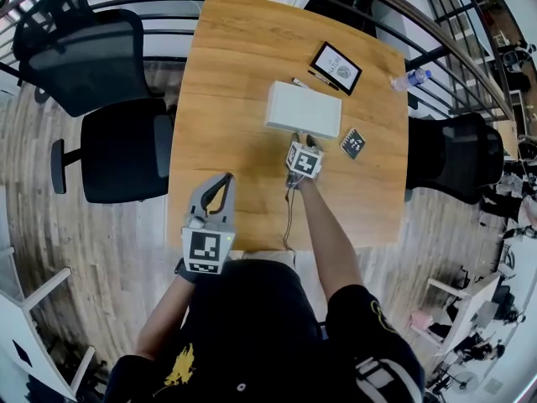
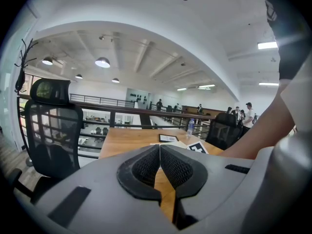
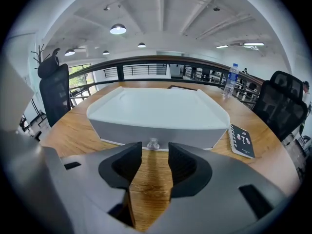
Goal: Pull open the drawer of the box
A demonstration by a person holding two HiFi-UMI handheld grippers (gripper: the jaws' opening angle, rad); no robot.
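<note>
At the left, the left gripper (image 1: 224, 179) hangs low over the near left part of the light-brown wooden table (image 1: 226, 82), well apart from the work. Its jaws are closed tip to tip with nothing between them. The flat white rectangular plastic box (image 1: 304, 109) lies at the middle of the table, with its drawer front (image 3: 156, 130) turned toward us and apparently flush. We judge the box to be light and stiff, and likely to slide on the smooth wood when pulled, so bracing its top with the free left gripper is advisable. The only purchase is the small clear knob (image 3: 153, 144) at the centre of the drawer front. It looks hard, glossy and slippery, so we would take it behind the head rather than on the head itself. The right gripper (image 3: 155, 152) points at this knob with its jaws partly apart. The knob stands just ahead of the tips, in line with the gap, and is not yet pinched. Bare table runs from the drawer front back to the near edge, which we judge ample room for the pull. To the right, a small black spiral notebook (image 1: 352, 143) lies near the box's near right corner, apart from it and outside the drawer's path. A clear plastic water bottle (image 1: 409, 80) stands near the far right edge, well apart.
</note>
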